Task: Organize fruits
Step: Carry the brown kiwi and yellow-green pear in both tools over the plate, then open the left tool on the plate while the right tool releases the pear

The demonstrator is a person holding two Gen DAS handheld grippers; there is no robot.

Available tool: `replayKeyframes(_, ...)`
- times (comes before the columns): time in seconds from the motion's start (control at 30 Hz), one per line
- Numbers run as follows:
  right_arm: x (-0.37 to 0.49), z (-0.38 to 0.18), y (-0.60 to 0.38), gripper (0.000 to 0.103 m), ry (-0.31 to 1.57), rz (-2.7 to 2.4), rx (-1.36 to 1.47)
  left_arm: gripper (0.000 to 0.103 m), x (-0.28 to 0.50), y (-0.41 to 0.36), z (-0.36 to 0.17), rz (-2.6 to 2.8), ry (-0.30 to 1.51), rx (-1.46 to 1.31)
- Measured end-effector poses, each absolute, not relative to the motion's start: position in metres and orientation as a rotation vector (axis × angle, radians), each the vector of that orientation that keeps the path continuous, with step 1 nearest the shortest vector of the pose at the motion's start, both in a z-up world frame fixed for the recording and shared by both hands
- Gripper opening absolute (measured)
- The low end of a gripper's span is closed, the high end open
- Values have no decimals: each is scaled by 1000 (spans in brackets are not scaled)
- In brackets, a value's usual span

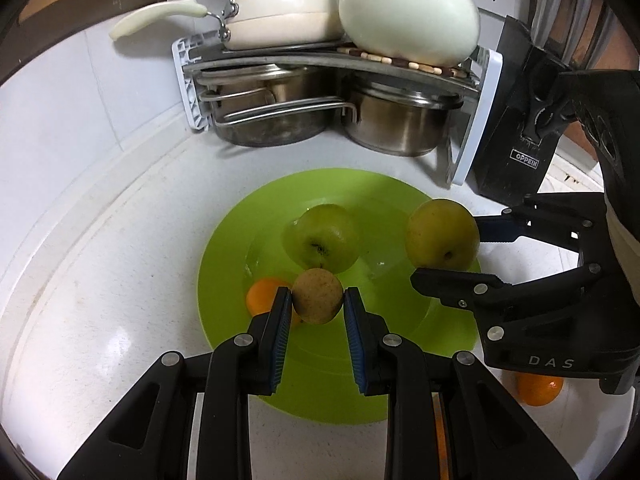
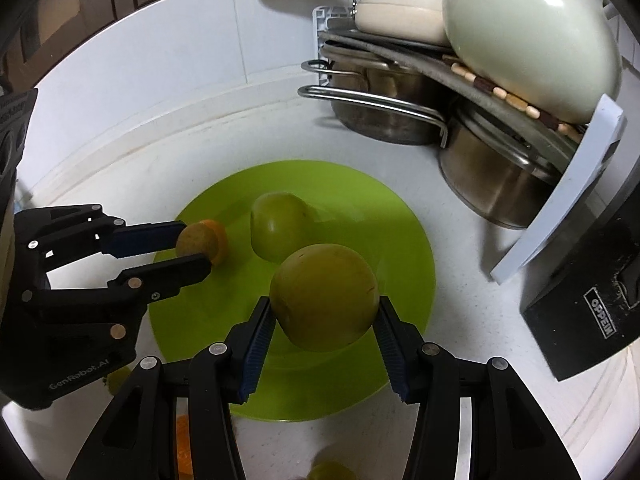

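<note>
Carrying two fruits over green plate [image 1: 224,248]. Left gripper [image 1: 318,300]: fingers clamped on small brown fruit [image 1: 318,296]. Right gripper [image 2: 325,306]: fingers clamped on green apple [image 2: 324,296]. Second apple [image 1: 322,238] lies ahead of both. Advice: lower each into bare plate, clear of it, before releasing.

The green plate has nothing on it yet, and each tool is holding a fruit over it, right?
Not quite. The green plate already has a green apple on it, as the left wrist view shows. The rest holds: the left tool grips a small brownish fruit and the right tool a big green fruit above it.
</note>
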State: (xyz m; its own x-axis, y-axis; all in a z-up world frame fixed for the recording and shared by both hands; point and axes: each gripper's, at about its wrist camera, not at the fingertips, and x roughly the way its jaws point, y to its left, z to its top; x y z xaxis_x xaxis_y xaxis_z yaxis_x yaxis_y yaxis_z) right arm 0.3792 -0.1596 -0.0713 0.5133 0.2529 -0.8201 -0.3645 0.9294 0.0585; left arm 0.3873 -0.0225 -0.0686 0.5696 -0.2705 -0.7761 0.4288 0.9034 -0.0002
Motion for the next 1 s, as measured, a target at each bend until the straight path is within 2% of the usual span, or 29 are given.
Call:
replayKeyframes(0.23,385,-76,-158,52,986,376,-129,29,389,-24,-71,-415,885,205)
replayKeyframes(0.4,385,-76,-160,53,979,364,-126,36,386,-22,-68,-402,880,206)
replayKeyframes(0.5,380,-70,-164,59,961,354,-114,41,381,-18,-64,-389,874,197)
replayKeyframes(0.6,372,-64,-165,59,938,349,-119,48,373,-15,-57,-367,852,199)
replayKeyframes(1.0,326,-18,-172,59,815,320,-59,60,330,-3,-11,-352,749,146)
